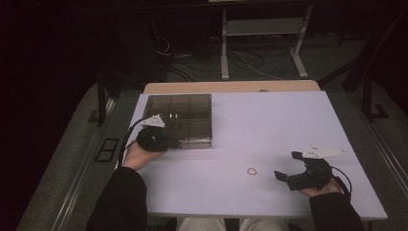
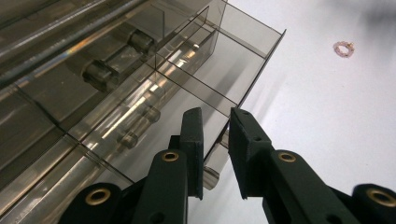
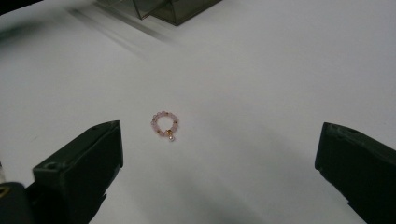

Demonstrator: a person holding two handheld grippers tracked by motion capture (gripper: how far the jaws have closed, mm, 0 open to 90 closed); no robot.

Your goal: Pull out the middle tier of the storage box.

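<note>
A dim room with cables on the floor and grey desk legs surrounds a white table (image 1: 269, 125), where a person seated at the near edge works with a handheld gripper in each hand. At the table's far left sits a smoky, see-through organizer box (image 1: 180, 120), divided by thin walls into compartments. The left gripper (image 1: 161, 140) is at the box's near edge; in the left gripper view its black jaws stand nearly together, pinching the thin near wall of the box (image 2: 212, 140) between their pads. The right gripper (image 1: 288, 166) rests near the table's near right side, its jaws spread wide with nothing between them, pointing toward the middle of the table. A small pink beaded ring (image 1: 252, 171) lies flat on the bare tabletop, near the right gripper and well apart from the box. In the right gripper view the beaded ring (image 3: 165, 124) lies ahead of the open jaws, closer to the left one, with a tiny pale charm at its near side. The left gripper view catches the same beaded ring (image 2: 343, 48) far off at upper right.
</note>
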